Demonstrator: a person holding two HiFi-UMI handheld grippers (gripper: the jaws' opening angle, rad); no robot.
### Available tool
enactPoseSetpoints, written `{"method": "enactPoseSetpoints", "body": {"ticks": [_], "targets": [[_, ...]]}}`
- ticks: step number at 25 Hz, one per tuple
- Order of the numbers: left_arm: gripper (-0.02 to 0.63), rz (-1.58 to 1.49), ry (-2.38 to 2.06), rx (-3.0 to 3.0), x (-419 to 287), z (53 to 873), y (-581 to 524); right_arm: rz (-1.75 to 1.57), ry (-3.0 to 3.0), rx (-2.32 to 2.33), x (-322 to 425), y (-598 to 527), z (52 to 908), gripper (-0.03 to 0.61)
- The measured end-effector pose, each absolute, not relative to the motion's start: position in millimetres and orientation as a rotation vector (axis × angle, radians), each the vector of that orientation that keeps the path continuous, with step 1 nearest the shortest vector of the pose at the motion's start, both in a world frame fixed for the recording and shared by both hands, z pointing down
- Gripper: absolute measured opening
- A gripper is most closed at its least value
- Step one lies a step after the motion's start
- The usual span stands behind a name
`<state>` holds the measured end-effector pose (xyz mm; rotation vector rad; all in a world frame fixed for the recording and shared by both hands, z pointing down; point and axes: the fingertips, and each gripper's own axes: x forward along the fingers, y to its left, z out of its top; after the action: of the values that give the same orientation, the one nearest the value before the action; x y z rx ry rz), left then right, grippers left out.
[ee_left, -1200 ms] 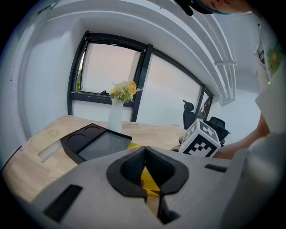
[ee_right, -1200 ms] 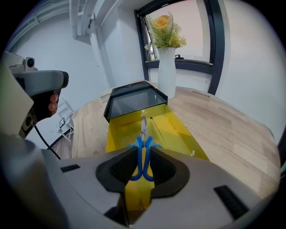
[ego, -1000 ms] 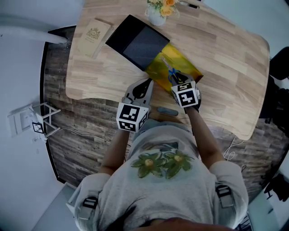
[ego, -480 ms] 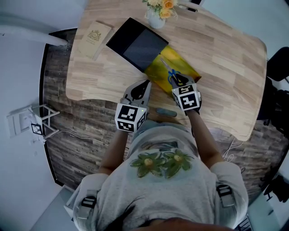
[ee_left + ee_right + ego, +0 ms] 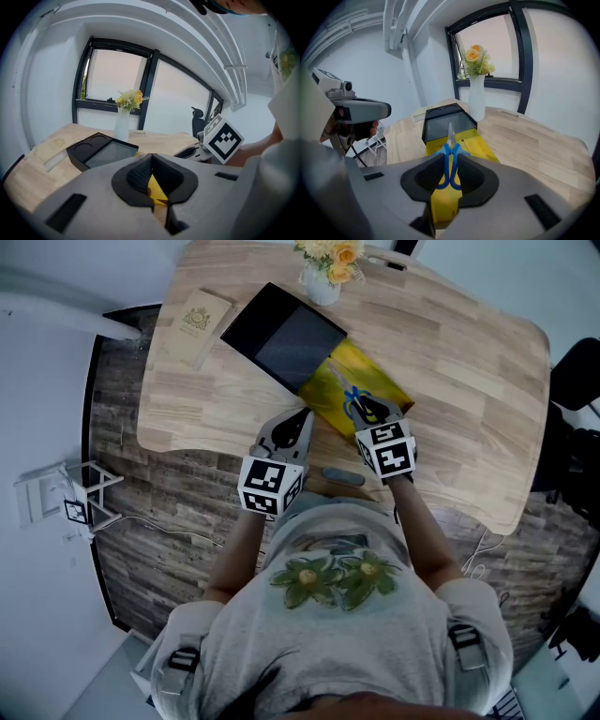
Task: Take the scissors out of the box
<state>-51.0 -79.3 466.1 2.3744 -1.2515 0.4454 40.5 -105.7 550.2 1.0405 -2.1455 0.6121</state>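
The blue-handled scissors (image 5: 450,161) sit between the jaws of my right gripper (image 5: 450,172), blades pointing away over the long yellow box (image 5: 464,145). The pads press on both handle loops. In the head view the right gripper (image 5: 367,410) is over the near end of the yellow box (image 5: 368,381), with the scissors (image 5: 353,399) at its tip. My left gripper (image 5: 297,420) hovers just left of the box near the table's front edge, its pads closed together on nothing (image 5: 151,174).
A black tray-like lid (image 5: 284,332) lies against the box's far end. A white vase of flowers (image 5: 323,276) and a tan booklet (image 5: 194,320) stand further back. A small grey object (image 5: 343,475) rests at the wooden table's front edge (image 5: 187,442).
Almost nothing: the head view has shifted slightly, and both grippers hold their places with the scissors still in the right one.
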Motion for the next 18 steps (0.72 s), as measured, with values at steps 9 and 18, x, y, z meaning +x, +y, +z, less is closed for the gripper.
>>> {"method": "enactPoseSetpoints", "body": {"ticks": [9, 18], "targets": [[0.006, 0.445, -1.251, 2.383, -50.3, 461.3, -74.7, 0.577, -2.200, 1.037, 39.0, -97.1, 526.3, 0.085], [0.007, 0.441, -1.245, 2.390, -46.7, 458.5, -74.5, 0.508, -2.246, 1.044, 39.3, -93.0, 505.2, 0.086]]}}
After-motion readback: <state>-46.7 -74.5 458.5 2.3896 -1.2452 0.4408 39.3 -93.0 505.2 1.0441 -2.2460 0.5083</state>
